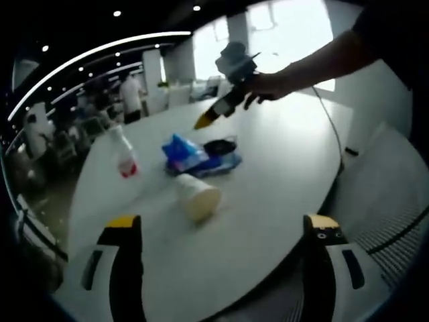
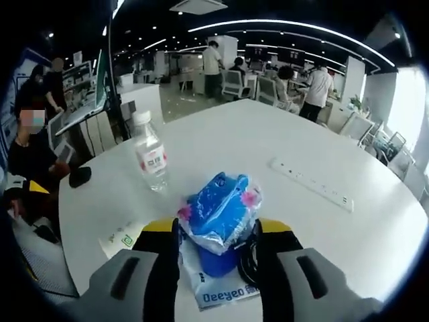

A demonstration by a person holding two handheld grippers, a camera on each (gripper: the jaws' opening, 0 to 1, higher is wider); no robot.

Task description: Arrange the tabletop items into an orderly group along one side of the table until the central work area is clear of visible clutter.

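Observation:
On the white round table (image 1: 281, 174) a paper cup (image 1: 198, 195) lies on its side. Behind it sit a blue tissue packet (image 1: 182, 150), a flatter blue-and-white packet (image 1: 218, 165) and a black coiled item (image 1: 221, 144). A clear water bottle (image 1: 125, 155) with a red label stands to the left. My left gripper (image 1: 222, 225) is open, short of the cup, with nothing between its jaws. My right gripper (image 1: 203, 121), held by a hand, hovers just above the packets. In the right gripper view, my right gripper (image 2: 216, 228) is open with the blue packet (image 2: 218, 211) showing between its jaws.
A white power strip (image 2: 312, 181) lies further across the table. The bottle (image 2: 151, 157) stands left of the packets, and the cup (image 2: 120, 238) lies near the table edge. People, chairs and desks surround the table beyond its far edge.

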